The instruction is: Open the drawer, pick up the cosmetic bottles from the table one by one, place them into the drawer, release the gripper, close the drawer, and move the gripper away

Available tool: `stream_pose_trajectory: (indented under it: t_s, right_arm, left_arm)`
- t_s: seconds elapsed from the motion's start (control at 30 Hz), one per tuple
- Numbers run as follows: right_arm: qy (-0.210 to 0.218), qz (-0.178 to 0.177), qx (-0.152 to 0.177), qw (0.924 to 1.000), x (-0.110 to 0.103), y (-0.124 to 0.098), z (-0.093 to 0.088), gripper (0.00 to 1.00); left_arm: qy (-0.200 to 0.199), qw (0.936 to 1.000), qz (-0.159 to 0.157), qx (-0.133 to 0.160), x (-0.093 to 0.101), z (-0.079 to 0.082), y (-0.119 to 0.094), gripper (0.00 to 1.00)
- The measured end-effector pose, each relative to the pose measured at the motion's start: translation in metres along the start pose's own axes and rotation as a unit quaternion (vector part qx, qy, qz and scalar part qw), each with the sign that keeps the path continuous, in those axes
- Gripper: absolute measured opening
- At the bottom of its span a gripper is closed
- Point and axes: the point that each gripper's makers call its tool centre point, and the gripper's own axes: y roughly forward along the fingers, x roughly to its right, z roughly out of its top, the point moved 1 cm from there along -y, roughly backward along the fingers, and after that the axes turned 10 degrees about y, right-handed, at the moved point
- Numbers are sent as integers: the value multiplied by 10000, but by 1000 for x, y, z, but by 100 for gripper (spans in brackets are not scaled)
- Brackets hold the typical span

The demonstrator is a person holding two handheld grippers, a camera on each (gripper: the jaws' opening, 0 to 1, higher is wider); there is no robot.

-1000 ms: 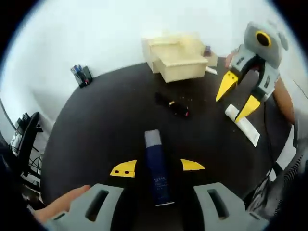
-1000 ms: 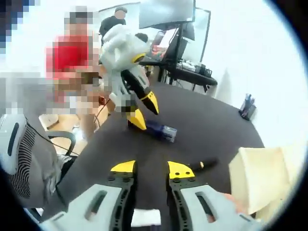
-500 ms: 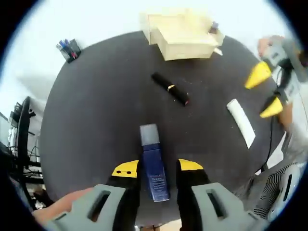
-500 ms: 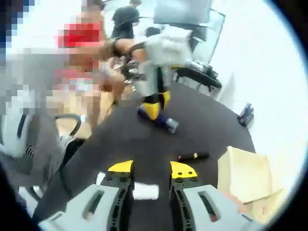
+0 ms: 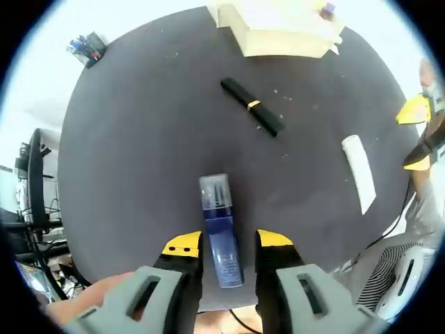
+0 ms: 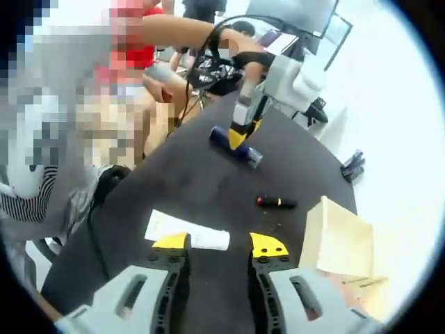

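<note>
A dark blue cosmetic bottle (image 5: 220, 233) with a clear grey cap is held between the jaws of my left gripper (image 5: 228, 242), which is shut on it above the round black table (image 5: 139, 160). From the right gripper view, the left gripper (image 6: 243, 136) holds that bottle (image 6: 236, 146) at the table's far side. A white tube (image 6: 186, 232) lies on the table just ahead of my open right gripper (image 6: 219, 243), by its left jaw. A black tube (image 5: 252, 106) lies mid-table. The pale wooden drawer box (image 5: 281, 28) stands at the far edge.
A pen holder (image 5: 87, 47) stands near the table's rim. The white tube (image 5: 359, 172) lies near the right edge, beside the right gripper's yellow fingertips (image 5: 416, 111). People stand beyond the table (image 6: 174, 181), with desks, a monitor and an office chair around.
The left gripper's jaws have shut on the blue bottle and it has risen above the table. The right gripper has drawn back over the white tube, and its jaws stand wider.
</note>
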Motion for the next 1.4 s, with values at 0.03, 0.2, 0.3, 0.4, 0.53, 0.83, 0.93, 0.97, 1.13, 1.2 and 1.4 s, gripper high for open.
stream_pose_trajectory:
  t_s: [0.03,0.2,0.3,0.4,0.53,0.83,0.93,0.97,1.13,1.2,1.4]
  right_arm:
    - [4,5,8,10000,1,-1,0,28]
    - [-25,-23,19,10000,6,-4,1,28]
    - [-37,-21,25,10000,4,-5,1,28]
    - [-42,-10,17,10000,5,-6,1,28]
    - [-60,-14,-18,10000,4,-7,-2,28]
    - [-64,-27,-58,10000,11,-9,-3,28]
    - [-64,-32,-63,10000,9,-9,-3,28]
    - [-66,-29,-65,10000,9,-9,-3,28]
    - [-89,-29,-75,9999,8,-8,-4,28]
    - [-95,-34,-71,9999,5,-7,-5,28]
    - [-112,-35,-68,9999,2,-8,-6,27]
  left_arm:
    - [16,10000,-48,3,0,0,0,25]
    - [-38,9999,-113,-83,2,-2,5,25]
    - [-21,9998,-133,-153,-3,-2,9,25]
    - [-43,9995,-190,-242,-5,-4,13,25]
    - [-48,9993,-213,-293,-5,-6,17,25]
    - [-20,9992,-224,-320,-5,-7,22,20]
    - [-17,9993,-197,-321,-4,-7,22,18]
    - [5,9993,-200,-308,-3,-8,22,18]
    - [16,9994,-191,-280,-2,-7,22,16]
    - [0,9995,-191,-233,-4,-6,21,16]
    - [-100,9994,-214,-244,-1,-8,17,15]
